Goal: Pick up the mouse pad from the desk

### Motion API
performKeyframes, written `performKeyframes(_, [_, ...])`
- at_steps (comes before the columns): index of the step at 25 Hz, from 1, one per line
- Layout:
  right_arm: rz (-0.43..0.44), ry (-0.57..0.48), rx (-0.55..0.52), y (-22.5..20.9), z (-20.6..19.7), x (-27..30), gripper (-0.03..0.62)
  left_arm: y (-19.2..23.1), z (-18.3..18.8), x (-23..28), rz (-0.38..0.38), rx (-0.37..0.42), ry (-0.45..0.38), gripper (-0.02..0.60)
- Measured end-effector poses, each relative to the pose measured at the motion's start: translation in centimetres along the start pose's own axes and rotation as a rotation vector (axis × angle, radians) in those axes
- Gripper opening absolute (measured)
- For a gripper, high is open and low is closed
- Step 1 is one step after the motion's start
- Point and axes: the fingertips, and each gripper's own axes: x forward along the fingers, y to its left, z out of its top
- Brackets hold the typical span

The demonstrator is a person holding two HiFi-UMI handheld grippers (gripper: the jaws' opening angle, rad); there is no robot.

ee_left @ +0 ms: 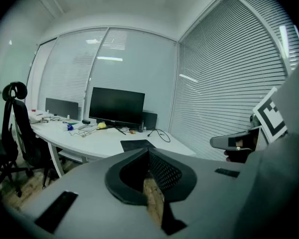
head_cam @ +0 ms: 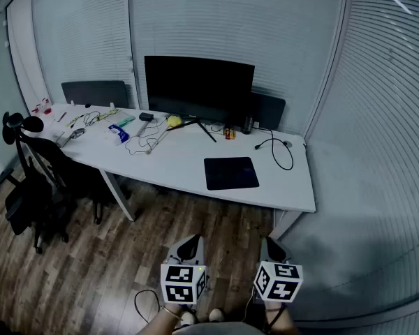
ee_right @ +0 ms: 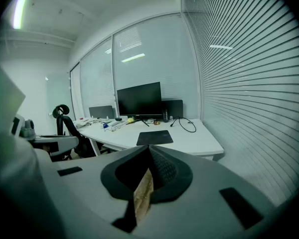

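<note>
A monitor (head_cam: 199,89) stands at the desk's (head_cam: 174,166) back edge. Small clutter (head_cam: 119,128), perhaps cables, lies toward its back-left corner. An office chair (head_cam: 31,180) stands off its left end.

The black rectangular mouse pad (head_cam: 230,173) looks matt; the white desk (head_cam: 174,165) beneath is smooth and faintly glossy; the brown plank floor (head_cam: 105,271) shows wood grain.

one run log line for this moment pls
phase: standing off from desk | left claw: shut, empty | right claw: shut, empty | mouse pad: flat on desk, untouched
</note>
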Motion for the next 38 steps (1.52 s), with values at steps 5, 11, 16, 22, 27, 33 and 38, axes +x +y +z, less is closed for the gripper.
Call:
performKeyframes(5, [0.009, 0.003, 0.006, -0.4, -0.4, -0.2, 0.032, -0.5, -0.5, 0.2, 0.003, 0.005, 0.006, 0.018])
performKeyframes(11, [0.018, -0.005, 0.032, -1.1, -0.6, 0.3, 0.034, -1.2, -0.5, 0.8, 0.011, 0.018, 0.006, 0.018])
performKeyframes(16, [0.035, 0.007, 0.037, -2.2, -0.7, 0.7, 0.034, -1.4, -0.2, 1.5, 0.035, 0.026, 0.014, 0.018])
performKeyframes(22, [0.055, 0.027, 0.045, -4.3, -0.8, 1.2, 0.034, -2.7, -0.1, 2.5, 0.049, 0.055, 0.029, 0.018])
performKeyframes(27, [0.064, 0.036, 0.067, -5.3, -1.2, 2.2, 0.034, -2.9, -0.7, 3.4, 0.064, 0.064, 0.045, 0.018])
performKeyframes(33, [0.054, 0.058, 0.086, -6.7, -1.7, 3.5, 0.034, -3.0, -0.5, 5.2, 0.066, 0.056, 0.045, 0.018])
performKeyframes(38, [0.048, 0.055, 0.088, -7.1, -1.1, 4.8, 0.034, -2.5, -0.1, 6.7, 0.065, 0.052, 0.039, 0.018])
